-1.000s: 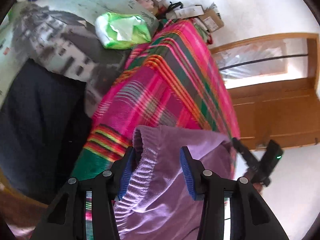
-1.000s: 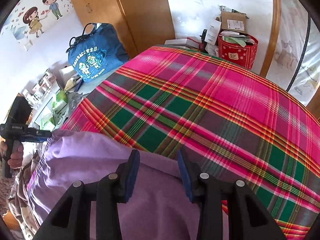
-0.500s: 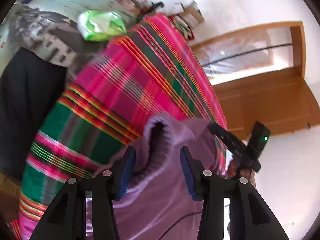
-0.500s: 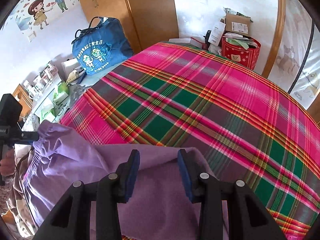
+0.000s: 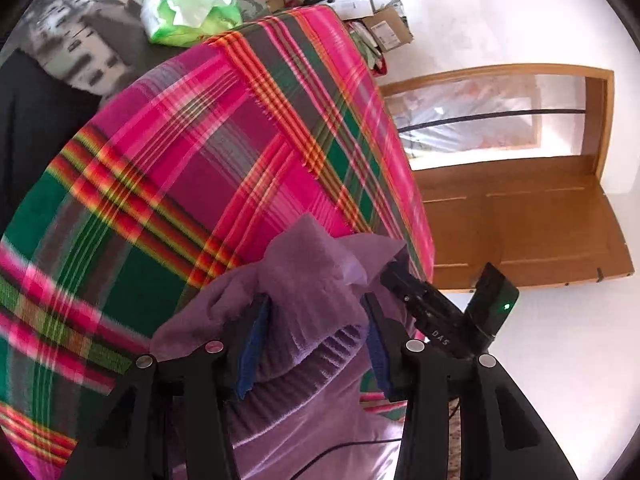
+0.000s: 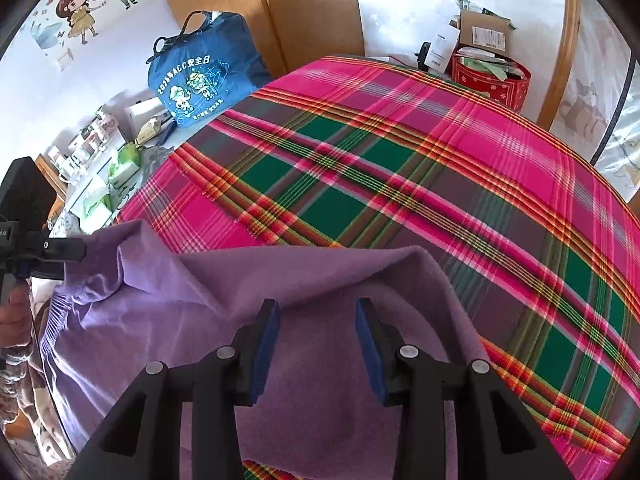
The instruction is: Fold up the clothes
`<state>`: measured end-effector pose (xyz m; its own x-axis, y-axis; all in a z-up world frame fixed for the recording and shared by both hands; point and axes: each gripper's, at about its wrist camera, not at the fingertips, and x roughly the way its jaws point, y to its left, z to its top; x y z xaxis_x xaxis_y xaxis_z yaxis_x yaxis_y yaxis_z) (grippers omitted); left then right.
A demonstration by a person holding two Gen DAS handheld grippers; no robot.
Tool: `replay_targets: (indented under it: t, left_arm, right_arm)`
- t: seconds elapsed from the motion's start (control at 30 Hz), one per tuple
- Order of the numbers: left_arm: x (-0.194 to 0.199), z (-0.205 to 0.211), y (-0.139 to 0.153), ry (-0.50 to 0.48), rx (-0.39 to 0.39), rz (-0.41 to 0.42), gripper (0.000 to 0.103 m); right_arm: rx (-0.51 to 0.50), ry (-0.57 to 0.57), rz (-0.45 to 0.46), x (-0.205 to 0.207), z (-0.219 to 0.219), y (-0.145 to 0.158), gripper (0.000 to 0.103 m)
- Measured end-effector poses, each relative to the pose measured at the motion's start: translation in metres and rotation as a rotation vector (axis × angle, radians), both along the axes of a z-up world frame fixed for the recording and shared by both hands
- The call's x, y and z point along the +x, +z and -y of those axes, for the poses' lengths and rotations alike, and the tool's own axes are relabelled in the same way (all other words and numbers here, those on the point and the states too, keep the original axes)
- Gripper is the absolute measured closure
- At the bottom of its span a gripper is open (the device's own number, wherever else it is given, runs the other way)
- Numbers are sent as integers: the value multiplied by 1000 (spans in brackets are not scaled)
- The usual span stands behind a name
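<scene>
Since a second ago we have carried the lilac sweater (image 5: 308, 280) farther onto the plaid bedspread (image 5: 224, 152): its ribbed hem, then level with our left fingertips, now bunches up beyond them, and in the right view the garment's far edge has crept deeper over the checks.

Our left gripper (image 5: 316, 322) pinches a thick fold of the sweater – the blue pads (image 5: 252, 352) press into the knit on both sides, and ribbing shows just below the clamp at 6 o'clock. From it the cloth runs toward 3 o'clock, where the other tool's black body with a green light stands.

Our right gripper (image 6: 318, 338) has its pads partly spread with the sweater's purple cloth lying under and between them; whether they grip a fold or merely rest over it we cannot tell. The fabric stretches from there toward 9 o'clock, up to the left tool held by a hand (image 6: 16, 312) at the frame's edge, and its far rim lies across the bedspread at 12 o'clock.

Farther out in the right view – a blue tote bag (image 6: 200, 76) at 11 o'clock before a wooden wardrobe (image 6: 304, 8), and a red box (image 6: 492, 80) stuffed with papers at 1 o'clock. In the left view a green plastic bag (image 5: 188, 12) lies at 11 o'clock, and a wooden door (image 5: 520, 216) stands at 3 o'clock.
</scene>
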<state>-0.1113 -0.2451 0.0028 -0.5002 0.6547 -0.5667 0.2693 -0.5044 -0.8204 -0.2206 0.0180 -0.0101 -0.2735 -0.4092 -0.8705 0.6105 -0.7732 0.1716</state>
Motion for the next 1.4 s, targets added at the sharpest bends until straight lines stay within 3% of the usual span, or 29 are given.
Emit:
replay_targets:
  t: [0.17,0.4,0.5,0.67,0.77,0.93,1.17,1.27,1.33,1.4]
  left_arm:
    - [19,-2,3,30,19,-7,56]
    - [62,-17,17,24,-73,-8,56]
    - [79,-17,27,64,-82,-58,56]
    - [88,-24,22,93,-60,-94,54]
    - [83,-35,15,103,5,-108,54]
    - [77,-46,-1,108,46,-73,54]
    - [70,-36,-2,228,75,-99,54]
    - [59,-37,1,239,112,-100,56]
    - [53,-35,4,255,125,-103,68]
    - [51,-29,7,277,88,-107,77]
  right_arm:
    - [-8,-3,7,1,-1,-3,63]
    - [-10,8,16,7,1,-7,63]
    - [-16,6,18,10,0,-6,63]
    - [-18,0,18,15,-1,-7,63]
    - [-20,-7,22,16,-1,-9,63]
    - [-18,-1,17,20,-2,-9,63]
    - [-30,-1,19,20,-5,-10,63]
    - [-33,-4,17,20,-4,-10,63]
    - [-37,-6,18,20,-5,-11,63]
    - [-41,-7,19,21,-6,-11,63]
